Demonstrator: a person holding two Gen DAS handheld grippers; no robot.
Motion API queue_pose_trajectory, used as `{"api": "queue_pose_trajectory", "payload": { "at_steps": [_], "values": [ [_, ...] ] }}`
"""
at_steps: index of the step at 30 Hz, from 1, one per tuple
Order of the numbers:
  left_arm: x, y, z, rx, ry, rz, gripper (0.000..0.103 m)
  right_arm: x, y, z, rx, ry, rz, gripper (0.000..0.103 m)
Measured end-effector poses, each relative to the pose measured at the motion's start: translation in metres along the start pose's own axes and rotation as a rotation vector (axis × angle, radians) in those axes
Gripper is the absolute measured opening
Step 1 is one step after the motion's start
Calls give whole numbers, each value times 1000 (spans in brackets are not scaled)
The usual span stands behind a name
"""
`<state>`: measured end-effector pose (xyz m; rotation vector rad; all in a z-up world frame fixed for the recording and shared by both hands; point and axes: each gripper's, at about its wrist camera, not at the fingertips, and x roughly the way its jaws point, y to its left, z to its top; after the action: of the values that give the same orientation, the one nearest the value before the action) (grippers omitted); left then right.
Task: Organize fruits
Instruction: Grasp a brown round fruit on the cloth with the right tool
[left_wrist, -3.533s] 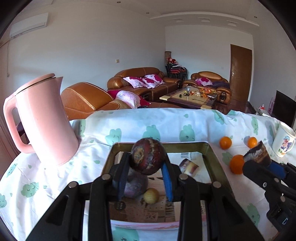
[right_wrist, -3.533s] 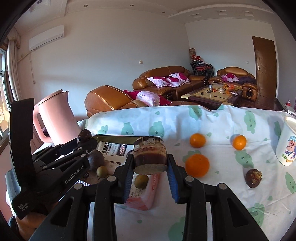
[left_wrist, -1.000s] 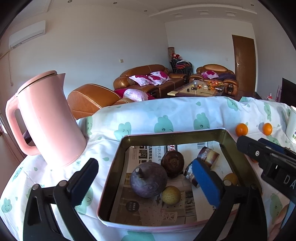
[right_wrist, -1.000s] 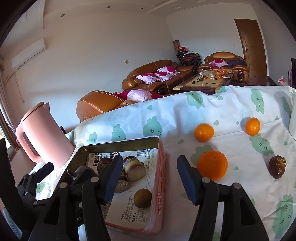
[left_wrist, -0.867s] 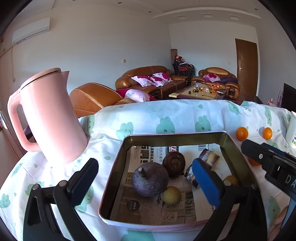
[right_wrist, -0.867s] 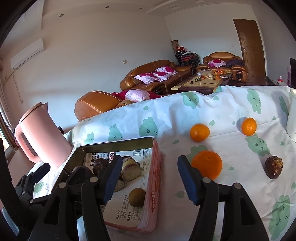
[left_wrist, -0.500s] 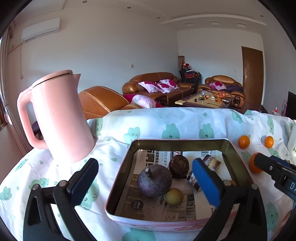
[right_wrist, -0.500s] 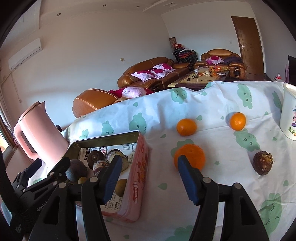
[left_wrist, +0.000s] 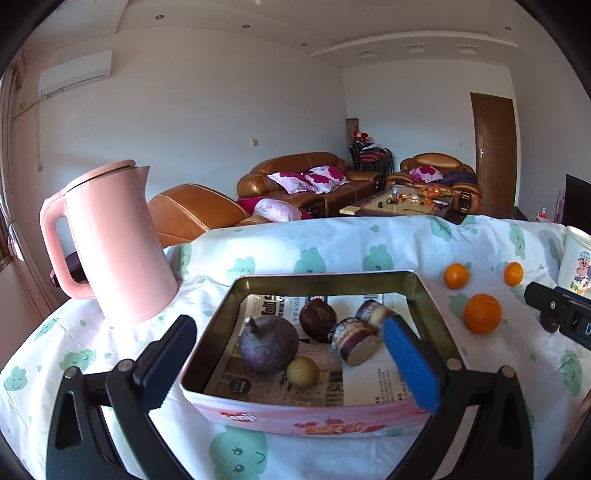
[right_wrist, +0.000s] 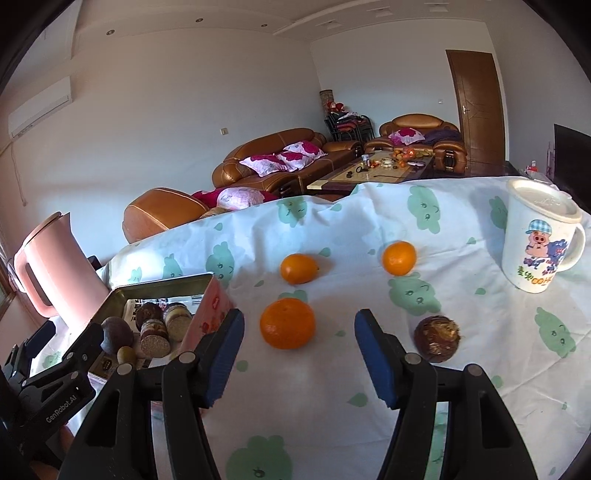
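A pink tin (left_wrist: 317, 419) lined with newspaper holds a large purple fruit (left_wrist: 269, 343), a dark round fruit (left_wrist: 317, 320), a small yellow-green fruit (left_wrist: 302, 371) and two cut pieces (left_wrist: 356, 341). My left gripper (left_wrist: 284, 363) stands open, wide across the tin's near side, empty. My right gripper (right_wrist: 299, 354) is open and empty above the cloth, just in front of a large orange (right_wrist: 287, 324). Two smaller oranges (right_wrist: 298, 268) (right_wrist: 399, 258) lie further back. A brown wrinkled fruit (right_wrist: 437, 338) sits to the right of the right fingers.
A pink kettle (left_wrist: 110, 243) stands left of the tin. A white cartoon mug (right_wrist: 541, 243) stands at the far right. The table wears a white cloth with green cloud prints (right_wrist: 413, 295). Sofas and a coffee table lie beyond the far edge.
Both grippers let go of their fruit pieces into the tin and opened. The right gripper has swung right, away from the tin toward the oranges. The left gripper has drawn back from the tin.
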<state>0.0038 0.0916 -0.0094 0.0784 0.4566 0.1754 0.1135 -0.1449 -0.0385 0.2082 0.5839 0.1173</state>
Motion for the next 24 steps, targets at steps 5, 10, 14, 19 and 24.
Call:
{"api": "queue_pose_trajectory", "payload": {
  "at_steps": [5,10,14,19,24],
  "values": [
    [-11,-25,-1,22,4,-35,103,-11,-32,1,8,-1,-47,64],
    [-17,-51,0,60,2,-72,103,-19,-67,4,31,-4,-106,64],
    [-20,-71,0,81,8,-99,103,-25,-96,6,64,-2,-148,64],
    [-21,-93,1,85,41,-136,103,-26,-128,8,116,22,-188,64],
    [-22,-114,-3,93,76,-195,103,-14,-135,7,147,92,-131,64]
  ]
}}
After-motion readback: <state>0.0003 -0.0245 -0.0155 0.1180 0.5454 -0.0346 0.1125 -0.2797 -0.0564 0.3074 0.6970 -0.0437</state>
